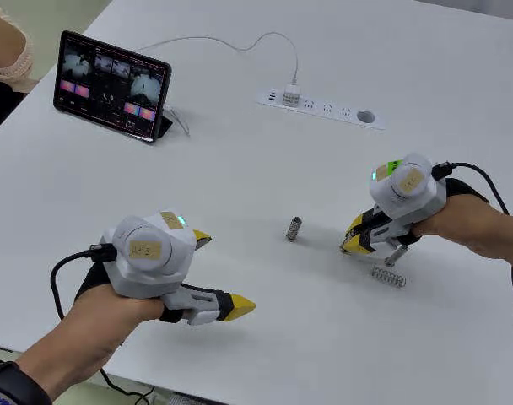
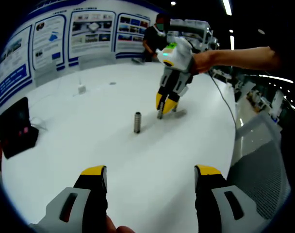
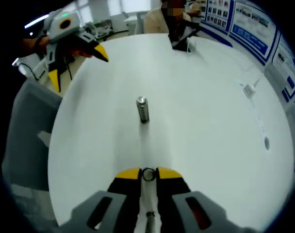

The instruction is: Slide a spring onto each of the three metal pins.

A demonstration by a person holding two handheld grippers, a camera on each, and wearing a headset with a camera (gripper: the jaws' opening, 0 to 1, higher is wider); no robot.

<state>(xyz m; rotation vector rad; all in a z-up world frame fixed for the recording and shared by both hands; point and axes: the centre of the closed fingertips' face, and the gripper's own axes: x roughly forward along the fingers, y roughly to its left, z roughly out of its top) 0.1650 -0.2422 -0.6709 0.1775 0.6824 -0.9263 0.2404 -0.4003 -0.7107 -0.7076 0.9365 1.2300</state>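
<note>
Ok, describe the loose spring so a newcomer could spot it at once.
On the white table, find the right gripper, shut on a pin. Beside it, nearer the person, lies the loose spring. It alone lies flat and bare, unlike the sprung pin standing at mid-table.

Your right gripper (image 3: pixel 148 175) pinches a metal pin (image 3: pixel 148 173) between its yellow tips. Ahead, a second pin (image 3: pixel 142 102) wearing a spring (image 3: pixel 144 115) stands upright on the white table (image 3: pixel 205 126). Your left gripper (image 3: pixel 79 68) hangs upper left, jaws spread.
</note>
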